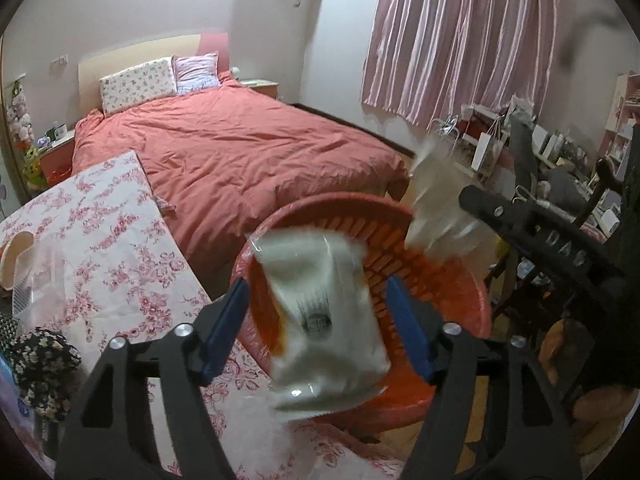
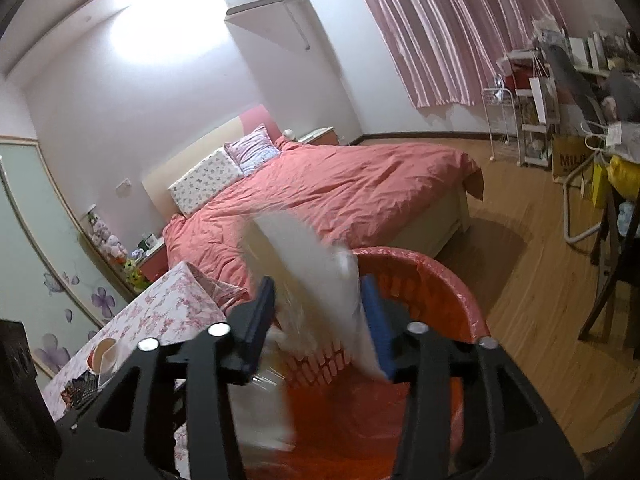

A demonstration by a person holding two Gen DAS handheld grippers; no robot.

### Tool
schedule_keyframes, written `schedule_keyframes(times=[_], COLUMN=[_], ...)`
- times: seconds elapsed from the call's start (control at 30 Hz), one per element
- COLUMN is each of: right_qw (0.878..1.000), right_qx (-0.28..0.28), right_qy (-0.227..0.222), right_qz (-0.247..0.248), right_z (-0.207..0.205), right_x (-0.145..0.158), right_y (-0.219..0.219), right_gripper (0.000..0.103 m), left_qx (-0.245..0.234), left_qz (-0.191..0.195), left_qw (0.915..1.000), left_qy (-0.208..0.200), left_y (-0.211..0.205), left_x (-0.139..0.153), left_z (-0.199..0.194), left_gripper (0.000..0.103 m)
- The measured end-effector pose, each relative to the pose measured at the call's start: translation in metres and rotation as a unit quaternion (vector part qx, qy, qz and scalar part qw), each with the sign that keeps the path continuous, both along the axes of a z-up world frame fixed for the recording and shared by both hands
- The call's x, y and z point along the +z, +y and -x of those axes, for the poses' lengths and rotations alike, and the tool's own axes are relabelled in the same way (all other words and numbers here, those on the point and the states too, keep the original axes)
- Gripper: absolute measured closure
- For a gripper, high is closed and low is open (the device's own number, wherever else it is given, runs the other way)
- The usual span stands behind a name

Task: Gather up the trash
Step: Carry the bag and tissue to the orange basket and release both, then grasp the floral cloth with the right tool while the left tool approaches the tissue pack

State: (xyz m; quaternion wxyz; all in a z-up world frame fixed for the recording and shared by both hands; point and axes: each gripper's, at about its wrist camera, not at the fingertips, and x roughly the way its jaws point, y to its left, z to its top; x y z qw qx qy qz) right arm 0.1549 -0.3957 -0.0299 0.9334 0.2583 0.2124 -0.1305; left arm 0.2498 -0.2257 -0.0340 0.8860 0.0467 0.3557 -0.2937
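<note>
Two wrappers are being dropped into the red basket (image 1: 460, 300): a white packet (image 1: 324, 312) between the spread left gripper (image 1: 320, 320), another (image 2: 320, 280) between the parted right gripper (image 2: 320, 320); next, more trash on the bench (image 1: 120, 260) must be sought.

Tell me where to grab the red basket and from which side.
Grip the red basket at its rolled top rim, coming from above on the floor side, one finger inside and one outside. The wall is slotted and lined with thin film, so the rim looks like the only firm edge; the table side is crowded by wrappers.
</note>
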Motion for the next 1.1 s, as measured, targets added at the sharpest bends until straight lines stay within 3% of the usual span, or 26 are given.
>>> schedule_keyframes(times=[0.17, 0.57, 0.93, 1.1], right_qw=[1.0, 0.997, 0.981, 0.969], right_qx=[-0.011, 0.034, 0.169, 0.222], right_qy=[0.01, 0.024, 0.046, 0.057], right_qz=[0.018, 0.068, 0.087, 0.091], right_z=[0.008, 0.013, -0.009, -0.023], right_x=[0.0, 0.024, 0.02, 0.014], right_y=[0.008, 0.05, 0.161, 0.206], right_gripper=[0.041, 0.041, 0.041, 0.048], left_qx=[0.018, 0.107, 0.238, 0.286], left_qz=[-0.007, -0.034, -0.04, -0.029], left_qw=[0.9998, 0.9935, 0.9703, 0.9576], left_qy=[0.009, -0.015, -0.018, -0.012], left_y=[0.016, 0.104, 0.234, 0.287], left_x=[-0.007, 0.01, 0.018, 0.013], left_z=[-0.005, 0.024, 0.042, 0.05], left_gripper=[0.029, 0.015, 0.015, 0.015])
